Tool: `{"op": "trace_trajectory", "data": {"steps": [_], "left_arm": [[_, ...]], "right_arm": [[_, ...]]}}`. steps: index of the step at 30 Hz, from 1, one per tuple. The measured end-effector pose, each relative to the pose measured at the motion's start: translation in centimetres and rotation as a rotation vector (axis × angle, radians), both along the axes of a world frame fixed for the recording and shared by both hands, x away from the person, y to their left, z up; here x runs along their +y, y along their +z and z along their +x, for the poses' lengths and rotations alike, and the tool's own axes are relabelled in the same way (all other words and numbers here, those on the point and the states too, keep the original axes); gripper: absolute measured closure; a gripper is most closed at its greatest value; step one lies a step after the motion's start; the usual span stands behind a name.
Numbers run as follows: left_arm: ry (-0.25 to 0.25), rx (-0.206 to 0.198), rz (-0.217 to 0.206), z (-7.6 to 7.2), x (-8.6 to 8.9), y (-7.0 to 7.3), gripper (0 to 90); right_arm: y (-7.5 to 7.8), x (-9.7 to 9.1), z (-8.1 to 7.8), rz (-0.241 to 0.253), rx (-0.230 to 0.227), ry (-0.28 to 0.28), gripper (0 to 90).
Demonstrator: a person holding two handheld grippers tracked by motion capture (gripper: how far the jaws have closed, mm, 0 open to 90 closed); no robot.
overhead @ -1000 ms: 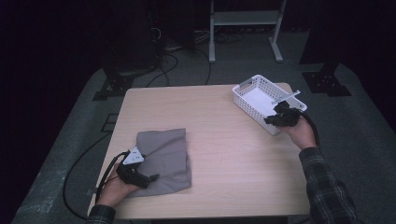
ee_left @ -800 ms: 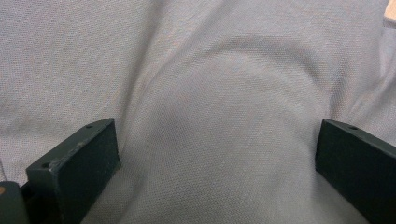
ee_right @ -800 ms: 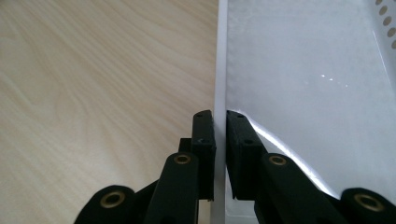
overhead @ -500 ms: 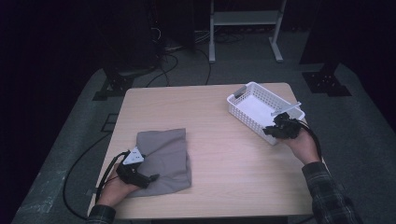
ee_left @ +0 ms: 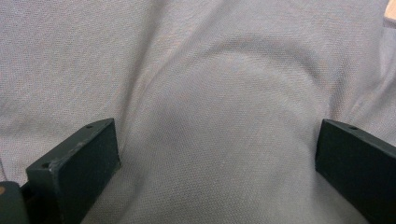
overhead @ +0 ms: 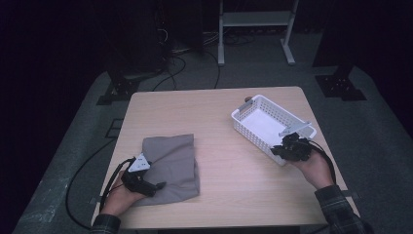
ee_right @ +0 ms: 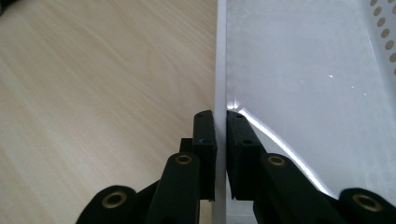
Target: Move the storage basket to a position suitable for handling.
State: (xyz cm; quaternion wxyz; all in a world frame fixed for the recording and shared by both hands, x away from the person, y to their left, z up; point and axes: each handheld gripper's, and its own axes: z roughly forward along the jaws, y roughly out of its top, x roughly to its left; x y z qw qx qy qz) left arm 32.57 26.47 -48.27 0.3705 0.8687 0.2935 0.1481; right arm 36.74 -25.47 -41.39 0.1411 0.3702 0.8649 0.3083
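Observation:
A white perforated basket (overhead: 242, 125) stands on the right half of the wooden table (overhead: 219, 112). My right gripper (overhead: 285, 149) is shut on the rim at its near corner. In the right gripper view the jaws of the right gripper (ee_right: 220, 115) pinch the thin white basket wall (ee_right: 221, 56), one jaw inside and one outside. A folded grey cloth (overhead: 175, 158) lies at the front left. My left gripper (overhead: 157, 187) rests on its near edge. In the left gripper view the left gripper (ee_left: 217, 128) stands open, its jaws wide apart on the cloth (ee_left: 210, 70), which bulges slightly between them.
The basket has nothing in it. Bare wood lies between cloth and basket. The basket's near corner sits close to the table's right edge (overhead: 327, 146). Behind the table, cables (overhead: 170, 53) and a metal stand's legs (overhead: 253, 34) sit on the dark floor.
My right gripper has dragged the basket toward the person and slightly left across the table, turning it a little. The left hand and cloth have not moved.

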Motion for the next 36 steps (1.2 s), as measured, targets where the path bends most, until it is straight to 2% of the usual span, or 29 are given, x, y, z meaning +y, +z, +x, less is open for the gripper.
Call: {"op": "trace_trajectory", "data": {"steps": [11, 20, 22, 23, 24, 25, 26, 27, 28, 30, 32, 34, 35, 36], "left_arm": [[-0.001, 0.002, 0.002, 0.0, 0.0, 0.0, 0.0], [-0.001, 0.002, 0.002, 0.0, 0.0, 0.0, 0.0], [-0.001, 0.002, 0.002, 0.0, 0.0, 0.0, 0.0], [-0.001, 0.002, 0.002, 0.0, 0.0, 0.0, 0.0], [-0.001, 0.002, 0.002, 0.0, 0.0, 0.0, 0.0], [-0.001, 0.002, 0.002, 0.0, 0.0, 0.0, 0.0], [-0.001, 0.002, 0.002, 0.0, 0.0, 0.0, 0.0], [-0.001, 0.002, 0.002, 0.0, 0.0, 0.0, 0.0], [-0.001, 0.002, 0.002, 0.0, 0.0, 0.0, 0.0], [-0.001, 0.002, 0.002, 0.0, 0.0, 0.0, 0.0], [-0.001, 0.002, 0.002, 0.0, 0.0, 0.0, 0.0], [-0.001, 0.002, 0.002, 0.0, 0.0, 0.0, 0.0], [-0.001, 0.002, 0.002, 0.0, 0.0, 0.0, 0.0], [0.0, 0.002, 0.001, 0.0, 0.0, 0.0, 0.0]], "right_arm": [[0.1, 2.2, -2.9, -0.01, 0.009, 0.035, 81.4], [0.2, 5.2, -5.7, -0.01, 0.025, 0.104, 80.1], [0.3, 5.4, -5.8, 0.001, 0.021, 0.109, 75.9], [0.3, 5.4, -5.8, 0.001, 0.021, 0.109, 75.9], [0.8, 5.3, -5.9, 0.025, 0.005, 0.102, 67.5], [1.2, 5.1, -5.9, 0.047, -0.003, 0.102, 66.5], [1.2, 5.1, -5.9, 0.047, -0.003, 0.102, 66.5], [1.6, 4.9, -5.9, 0.07, -0.019, 0.099, 63.7], [2.5, 4.2, -5.7, 0.08, -0.058, 0.08, 63.3], [2.9, 3.8, -5.4, 0.086, -0.064, 0.063, 63.0], [3.2, 2.2, -3.9, 0.066, -0.104, 0.014, 62.7], [3.0, 1.1, -2.6, 0.055, -0.115, -0.012, 61.3], [3.0, 1.1, -2.6, 0.055, -0.115, -0.012, 61.3], [2.8, -0.1, -1.2, 0.055, -0.115, -0.041, 59.8]]}}
